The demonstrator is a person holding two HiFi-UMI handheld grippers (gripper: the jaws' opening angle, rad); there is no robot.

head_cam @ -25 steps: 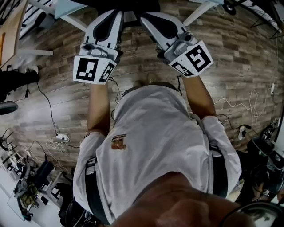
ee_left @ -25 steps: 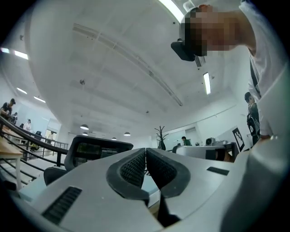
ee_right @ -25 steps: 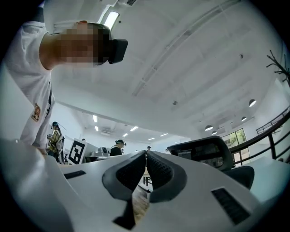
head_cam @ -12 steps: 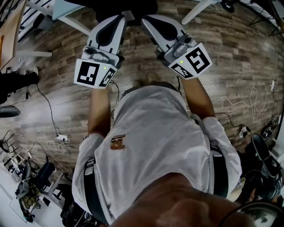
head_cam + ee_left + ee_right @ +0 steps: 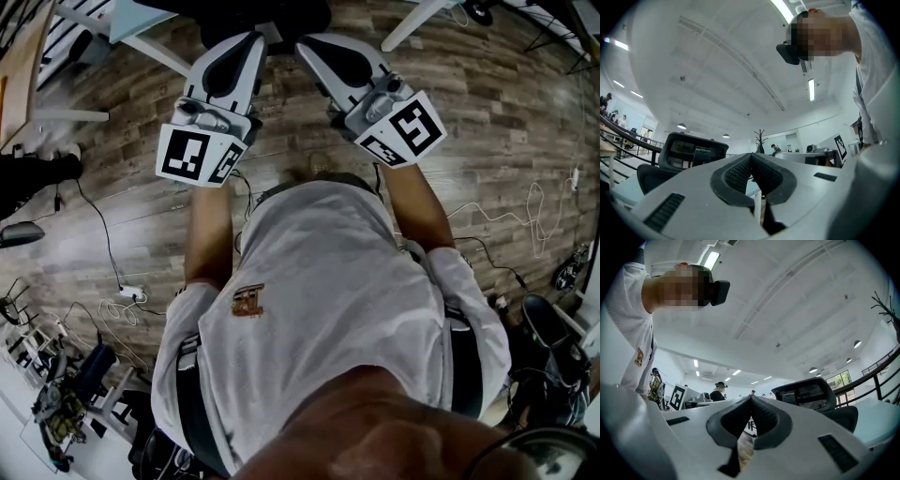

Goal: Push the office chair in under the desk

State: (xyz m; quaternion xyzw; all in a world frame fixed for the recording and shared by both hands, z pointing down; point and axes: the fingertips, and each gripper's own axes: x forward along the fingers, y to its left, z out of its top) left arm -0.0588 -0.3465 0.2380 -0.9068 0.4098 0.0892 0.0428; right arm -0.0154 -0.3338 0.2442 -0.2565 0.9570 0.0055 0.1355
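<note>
The black office chair [image 5: 267,11] shows at the top edge of the head view, between the desk's white legs [image 5: 412,26]. Both grippers point at it side by side. My left gripper [image 5: 249,39] is shut with nothing between its jaws, its tip just short of the chair's dark edge. My right gripper [image 5: 306,43] is likewise shut and empty. Whether either tip touches the chair I cannot tell. In the left gripper view the shut gripper [image 5: 751,158] has the chair's headrest [image 5: 693,151] beyond it on the left. In the right gripper view the headrest [image 5: 806,393] stands right of the gripper [image 5: 751,400].
The floor is wood plank with loose cables and a power strip [image 5: 127,291]. Dark gear [image 5: 37,173] lies at the left, and another chair base [image 5: 548,323] sits at the lower right. The pale desk top [image 5: 141,14] reaches in at top left. People [image 5: 719,390] stand far behind.
Both grippers have edged a little forward, toward the chair at the top of the head view. Their jaws stay shut.
</note>
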